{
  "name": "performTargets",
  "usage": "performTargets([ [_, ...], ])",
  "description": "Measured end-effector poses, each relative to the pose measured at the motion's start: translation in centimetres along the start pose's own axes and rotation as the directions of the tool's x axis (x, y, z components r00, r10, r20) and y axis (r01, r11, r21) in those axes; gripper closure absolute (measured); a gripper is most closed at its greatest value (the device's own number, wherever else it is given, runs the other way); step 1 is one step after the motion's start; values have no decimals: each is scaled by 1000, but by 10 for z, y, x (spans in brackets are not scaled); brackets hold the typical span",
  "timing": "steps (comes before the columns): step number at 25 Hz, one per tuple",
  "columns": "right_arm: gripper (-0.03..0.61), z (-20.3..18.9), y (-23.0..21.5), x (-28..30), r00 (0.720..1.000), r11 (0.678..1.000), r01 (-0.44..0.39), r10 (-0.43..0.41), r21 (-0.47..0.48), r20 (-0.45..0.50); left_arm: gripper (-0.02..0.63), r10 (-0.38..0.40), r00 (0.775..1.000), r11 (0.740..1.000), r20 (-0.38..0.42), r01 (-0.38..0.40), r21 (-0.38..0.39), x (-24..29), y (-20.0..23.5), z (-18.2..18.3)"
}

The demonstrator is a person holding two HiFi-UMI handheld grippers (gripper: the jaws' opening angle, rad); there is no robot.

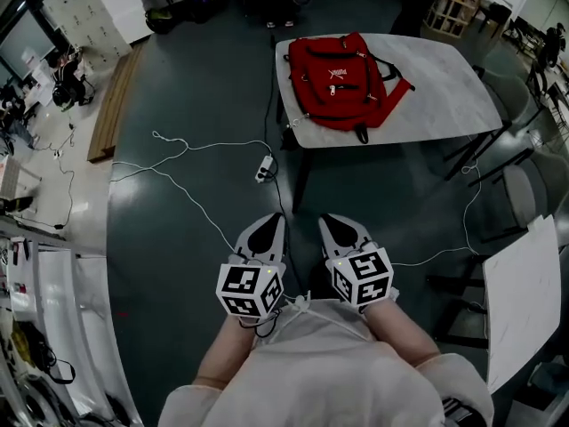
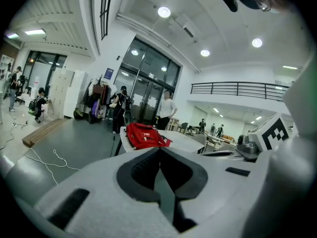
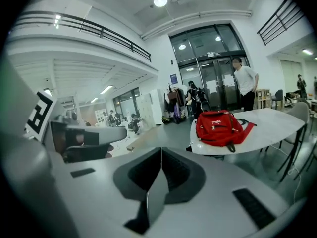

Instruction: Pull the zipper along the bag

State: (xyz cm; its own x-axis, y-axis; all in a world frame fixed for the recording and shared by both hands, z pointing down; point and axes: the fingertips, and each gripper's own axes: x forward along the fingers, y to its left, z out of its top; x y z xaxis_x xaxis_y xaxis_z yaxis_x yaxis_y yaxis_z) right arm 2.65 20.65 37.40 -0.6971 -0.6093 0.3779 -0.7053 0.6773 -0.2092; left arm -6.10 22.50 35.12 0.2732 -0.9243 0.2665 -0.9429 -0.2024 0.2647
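Where bag point(image 1: 336, 78) lies, tbl point(image 1: 444, 87) edge close.

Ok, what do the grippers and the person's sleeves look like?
Left gripper and right gripper match: pale grey shells, dark grey jaws, each carrying a cube with black-and-white square markers. The person wears white sleeves.
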Motion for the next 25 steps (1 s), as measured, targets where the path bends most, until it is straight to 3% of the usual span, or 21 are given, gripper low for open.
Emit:
performTargets([
  [9, 551, 64, -126, 67, 996, 996, -87, 87, -16, -30, 594, 48, 998, 999, -30, -47, 20, 155, -2, 45],
  [15, 551, 80, -199, 97, 993, 996, -87, 86, -2, -81, 594, 69, 995, 997, -77, -68, 20, 231, -5, 52],
  [20, 551, 67, -231, 120, 987, 996, -79, 84, 44, -138, 594, 78, 987, 997, -139, -78, 0, 265, 4, 39],
  [25, 551, 70, -245, 152, 982, 996, -68, 76, 55, -175, 594, 77, 986, 997, -148, -77, 5, 296, 29, 48],
])
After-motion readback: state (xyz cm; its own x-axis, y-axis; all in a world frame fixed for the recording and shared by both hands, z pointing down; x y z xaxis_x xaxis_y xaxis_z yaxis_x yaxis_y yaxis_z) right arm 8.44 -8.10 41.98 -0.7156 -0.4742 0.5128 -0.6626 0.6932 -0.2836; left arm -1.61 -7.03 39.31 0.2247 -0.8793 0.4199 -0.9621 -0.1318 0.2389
